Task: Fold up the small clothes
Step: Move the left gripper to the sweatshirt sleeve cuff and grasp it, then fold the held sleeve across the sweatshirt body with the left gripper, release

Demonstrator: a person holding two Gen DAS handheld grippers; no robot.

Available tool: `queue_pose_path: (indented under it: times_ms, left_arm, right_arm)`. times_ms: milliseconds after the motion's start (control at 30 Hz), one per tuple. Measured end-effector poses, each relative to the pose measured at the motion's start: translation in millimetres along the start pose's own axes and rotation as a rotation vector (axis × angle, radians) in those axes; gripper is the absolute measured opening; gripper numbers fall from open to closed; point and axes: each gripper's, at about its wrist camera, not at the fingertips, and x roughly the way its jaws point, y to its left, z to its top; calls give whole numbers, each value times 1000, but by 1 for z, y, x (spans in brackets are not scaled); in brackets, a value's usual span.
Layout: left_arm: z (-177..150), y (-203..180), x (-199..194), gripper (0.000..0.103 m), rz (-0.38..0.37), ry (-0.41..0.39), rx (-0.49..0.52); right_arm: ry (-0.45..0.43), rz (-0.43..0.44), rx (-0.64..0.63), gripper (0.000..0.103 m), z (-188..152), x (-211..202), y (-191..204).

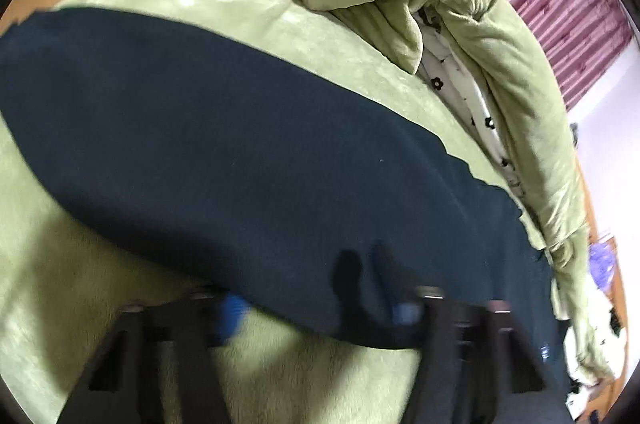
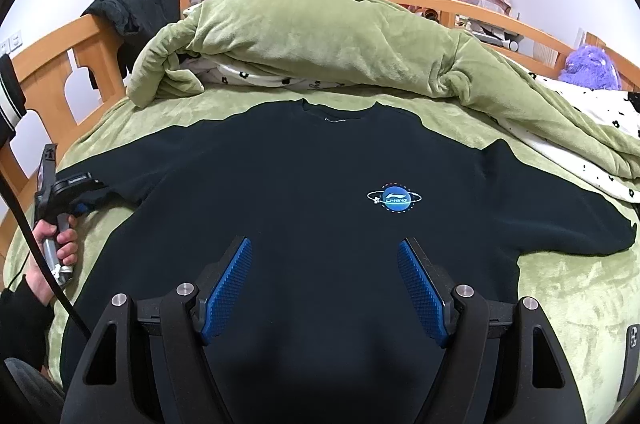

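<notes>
A black shirt (image 2: 304,184) was spread flat, front up, on a bed (image 2: 560,288) covered in green plush, its collar toward the far side and a round blue logo (image 2: 394,199) on the chest. Behind the collar a green quilt (image 2: 320,40) was heaped, with white flower-printed lining showing under its folds.

The right gripper (image 2: 325,288) was held over the lower middle of the shirt, its blue fingers (image 2: 230,288) set wide apart with only flat cloth below them and nothing pinched.

The left gripper (image 2: 82,202) was seen at the end of the sleeve on the left of the right wrist view, gripped by a hand (image 2: 60,244). In the blurred left wrist view its fingers (image 1: 232,312) were drawn fairly narrow at the shirt's edge, with dark cloth lying over them; a firm pinch could not be told.

A purple plush toy (image 2: 590,64) lay at the far right of the bed, and a phone (image 2: 630,360) near the right edge.
</notes>
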Motion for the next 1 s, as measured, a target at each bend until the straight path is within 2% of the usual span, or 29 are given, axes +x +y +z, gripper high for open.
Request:
queue_pose_path:
  times_ms: [33, 167, 300, 500, 667, 800, 933, 1000]
  left_arm:
    - [2, -3, 0, 22, 8, -1, 19]
    - [12, -27, -15, 12, 58, -40, 124]
    - [29, -57, -47, 10, 26, -100, 190]
    - [31, -126, -72, 9, -1, -124, 322]
    - [-3, -202, -71, 9, -28, -102, 501]
    - [-50, -254, -54, 9, -47, -44, 646]
    - [-101, -283, -27, 9, -37, 31, 759]
    - [-122, -285, -12, 9, -25, 78, 778]
  right_arm:
    - [0, 0, -4, 74, 0, 0, 0]
    - [-11, -6, -11, 74, 0, -4, 0]
    - [-24, 5, 13, 74, 1, -8, -6]
    - [-39, 19, 68, 74, 2, -14, -22]
    - [-81, -18, 95, 74, 3, -21, -38]
    - [-76, 17, 142, 74, 5, -22, -50]
    - [-75, 48, 188, 74, 5, -24, -62]
    - [-80, 48, 211, 74, 5, -24, -67]
